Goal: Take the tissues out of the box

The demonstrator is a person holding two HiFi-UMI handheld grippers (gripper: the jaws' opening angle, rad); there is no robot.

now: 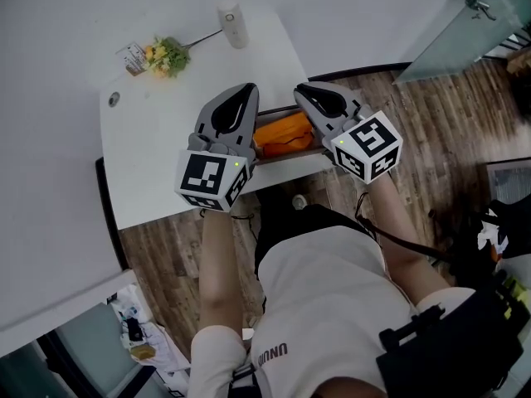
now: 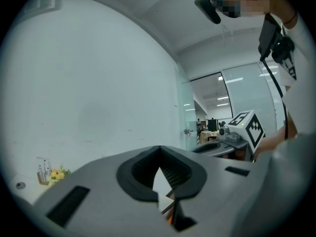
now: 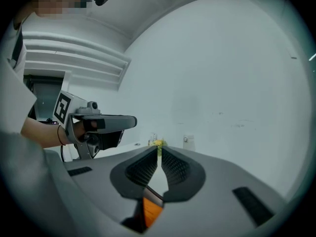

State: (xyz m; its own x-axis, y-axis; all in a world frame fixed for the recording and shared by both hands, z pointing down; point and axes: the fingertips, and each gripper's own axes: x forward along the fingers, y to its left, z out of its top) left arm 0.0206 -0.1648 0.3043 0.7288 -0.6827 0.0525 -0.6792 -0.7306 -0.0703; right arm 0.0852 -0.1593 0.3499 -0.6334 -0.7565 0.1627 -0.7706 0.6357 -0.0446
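Reaching step, prob: left gripper [image 1: 243,91] & right gripper [image 1: 304,92] are flanking the box [image 1: 284,131], jaws pressed together, empty. Next is needing jaws spreading above it.

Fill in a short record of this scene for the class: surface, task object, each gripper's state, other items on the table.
Surface: white table, above a wooden floor
Task object: orange tissue box at the table's near edge, seen between the two grippers in the head view
Left gripper: jaws together, nothing held
Right gripper: jaws together, nothing held
Other items: small bunch of flowers and a white cylindrical container on the far side of the table
Tissues pulled out: none visible
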